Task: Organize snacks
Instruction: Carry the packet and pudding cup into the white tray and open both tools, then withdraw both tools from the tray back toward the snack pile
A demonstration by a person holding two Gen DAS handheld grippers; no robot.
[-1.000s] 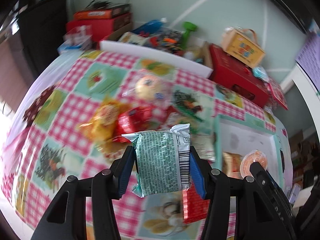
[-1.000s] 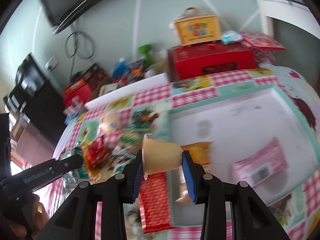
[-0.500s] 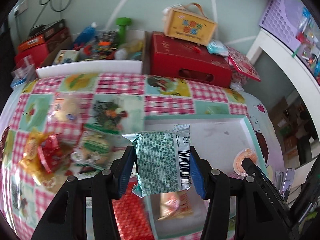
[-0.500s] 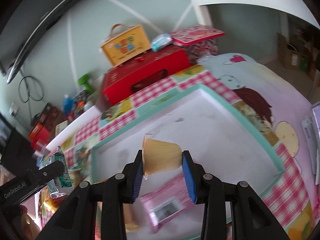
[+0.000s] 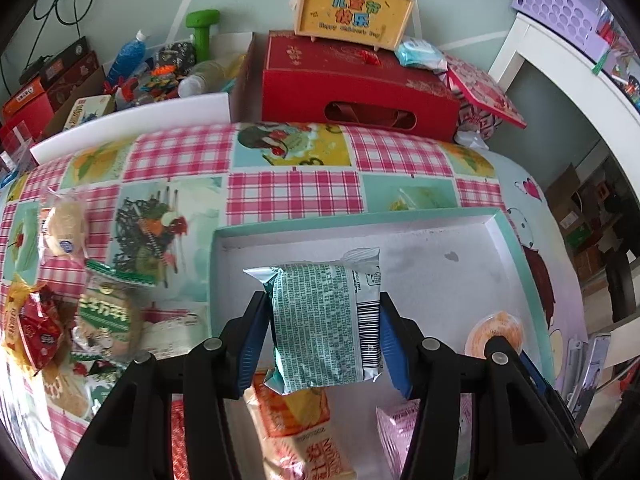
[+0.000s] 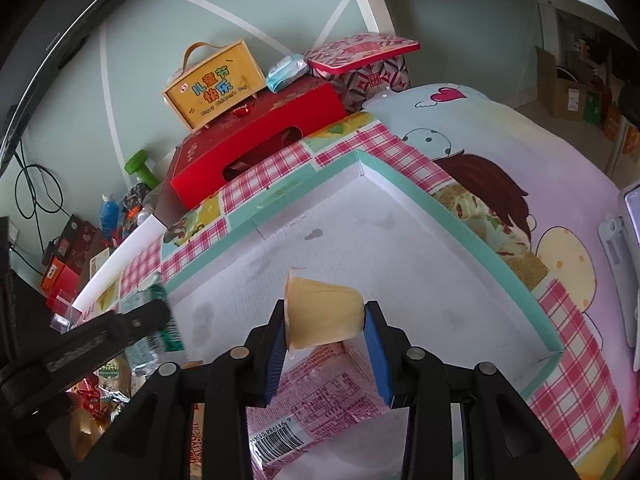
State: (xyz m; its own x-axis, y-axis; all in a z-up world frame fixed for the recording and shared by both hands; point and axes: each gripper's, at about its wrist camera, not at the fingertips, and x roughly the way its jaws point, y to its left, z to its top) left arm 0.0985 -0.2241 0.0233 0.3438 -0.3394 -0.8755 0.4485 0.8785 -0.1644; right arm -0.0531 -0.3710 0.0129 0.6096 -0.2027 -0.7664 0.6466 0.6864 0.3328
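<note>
In the left wrist view we see the left gripper (image 5: 324, 326) pinching a green-printed snack packet (image 5: 326, 320) between its blue pads (image 5: 251, 340); the packet hangs above the near part of a shallow tray (image 5: 510, 240) with a teal rim and white floor. Below the packet, on the tray floor, lie an orange-and-yellow snack pack (image 5: 300, 420) and a pink snack pack (image 5: 394, 428). Toward the tray's right side we note an orange jelly cup (image 5: 494, 330), its lid facing the camera, partly hidden by the other tool. Left of the tray, on the checked tablecloth (image 5: 296, 192), loose snacks remain: a green-labelled round snack (image 5: 108, 316), a red wrapped snack (image 5: 38, 332) and a pale bun in clear wrap (image 5: 64, 228). Beyond the tray stands a red gift box (image 5: 352, 80) with a yellow carry case (image 5: 354, 12) on top.

In the right wrist view we see the right gripper (image 6: 325, 330) pressed on the same jelly cup (image 6: 322, 314), held on its side above the tray floor (image 6: 400, 248), directly over the pink pack (image 6: 320, 400).
</note>
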